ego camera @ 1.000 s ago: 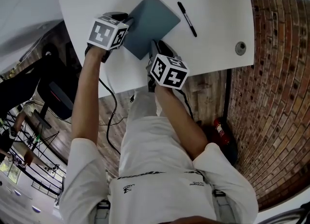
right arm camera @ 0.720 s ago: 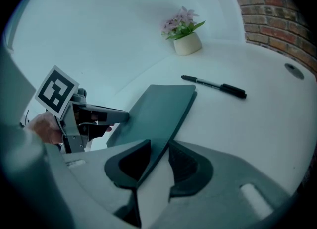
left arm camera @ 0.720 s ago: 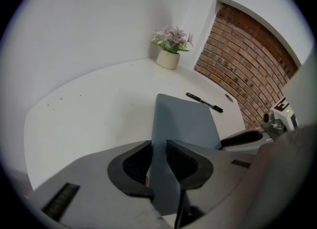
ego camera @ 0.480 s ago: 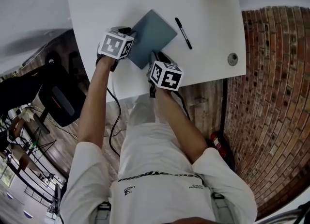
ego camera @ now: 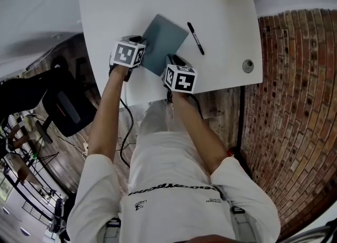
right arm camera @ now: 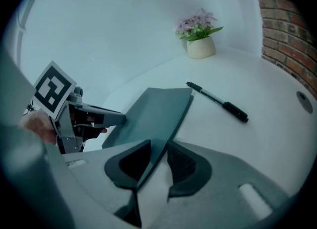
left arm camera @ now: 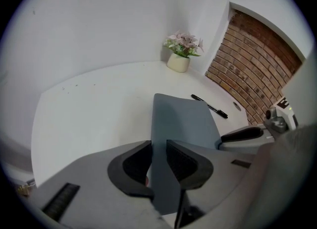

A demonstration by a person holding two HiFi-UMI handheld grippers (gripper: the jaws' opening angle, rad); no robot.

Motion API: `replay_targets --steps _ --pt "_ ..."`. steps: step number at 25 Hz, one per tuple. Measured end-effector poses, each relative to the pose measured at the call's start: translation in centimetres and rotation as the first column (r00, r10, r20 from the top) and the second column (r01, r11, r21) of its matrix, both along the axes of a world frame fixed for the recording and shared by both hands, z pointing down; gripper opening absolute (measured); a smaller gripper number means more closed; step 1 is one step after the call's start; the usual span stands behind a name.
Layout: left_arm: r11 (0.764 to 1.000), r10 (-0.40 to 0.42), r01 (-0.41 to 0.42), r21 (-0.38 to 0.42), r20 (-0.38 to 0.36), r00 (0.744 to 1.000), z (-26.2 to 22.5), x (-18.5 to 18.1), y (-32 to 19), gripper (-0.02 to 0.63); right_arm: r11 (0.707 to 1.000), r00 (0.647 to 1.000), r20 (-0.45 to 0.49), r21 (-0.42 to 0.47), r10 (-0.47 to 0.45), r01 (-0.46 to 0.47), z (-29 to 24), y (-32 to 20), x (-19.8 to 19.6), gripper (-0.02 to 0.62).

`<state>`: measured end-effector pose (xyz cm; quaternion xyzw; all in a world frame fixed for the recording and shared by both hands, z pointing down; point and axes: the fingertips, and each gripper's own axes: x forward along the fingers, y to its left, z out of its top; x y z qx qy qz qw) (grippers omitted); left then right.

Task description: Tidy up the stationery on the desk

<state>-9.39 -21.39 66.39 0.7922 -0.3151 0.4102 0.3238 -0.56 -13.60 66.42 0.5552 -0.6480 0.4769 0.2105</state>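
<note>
Notebook (ego camera: 164, 37) is being clenched at its edges by fingers of both left gripper (left arm camera: 158, 156) and right gripper (right arm camera: 157, 161).

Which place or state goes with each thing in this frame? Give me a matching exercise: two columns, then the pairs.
Things:
1. notebook
2. pen
3. flower pot
4. grommet

Places or states:
A. lies loose on the desk, beside the notebook
B. stands at the desk's far edge
C. gripped at its near edge by the left gripper and the right gripper
D. set into the desk, on the side toward the brick wall

Pairs: 1-C, 2-A, 3-B, 4-D
</note>
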Motion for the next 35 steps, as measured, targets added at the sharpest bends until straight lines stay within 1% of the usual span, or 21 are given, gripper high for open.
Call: replay_targets --steps 3,7,10,14,17,22,25,32,35 --pt "0.999 -0.033 0.033 0.003 0.008 0.999 -0.1 0.0 0.8 0.092 1.0 1.0 0.004 0.0 -0.025 0.025 -0.4 -0.3 0.7 0.1" --pt "0.997 -0.079 0.078 0.017 0.018 0.997 -0.2 -0.2 1.6 0.092 0.996 0.996 -0.008 0.01 -0.086 0.086 -0.6 -0.9 1.2 0.1" --pt "0.994 -0.104 0.103 0.043 0.027 0.994 -0.2 -0.2 2.3 0.092 0.995 0.995 -0.015 0.015 -0.099 0.1 -0.6 -1.2 1.7 0.092" --pt "0.982 -0.18 0.179 0.057 0.018 0.983 -0.7 -0.4 2.8 0.092 0.987 0.986 -0.051 0.023 -0.159 0.16 -0.7 -1.7 2.0 0.091" --pt "0.976 -0.211 0.21 0.052 0.016 0.977 -0.8 -0.4 3.5 0.092 0.979 0.977 -0.078 0.024 -0.201 0.203 -0.7 -1.9 2.3 0.091" --pt "0.962 -0.269 0.269 0.051 -0.002 0.963 -0.9 0.0 4.5 0.092 0.974 0.969 -0.105 0.028 -0.223 0.227 -0.7 -2.7 3.1 0.087" --pt "0.95 -0.308 0.308 0.054 -0.004 0.951 -0.9 0.3 5.2 0.092 0.965 0.958 -0.129 0.029 -0.256 0.262 -0.6 -3.1 3.4 0.087" --pt "0.933 -0.349 0.348 0.092 -0.001 0.937 -0.9 0.7 6.5 0.093 0.942 0.926 -0.198 0.038 -0.321 0.334 -0.7 -3.4 3.9 0.092" --pt "0.927 -0.356 0.355 0.119 -0.008 0.934 -0.9 0.6 6.4 0.092 0.935 0.918 -0.205 0.025 -0.341 0.353 -0.7 -3.3 3.6 0.087"
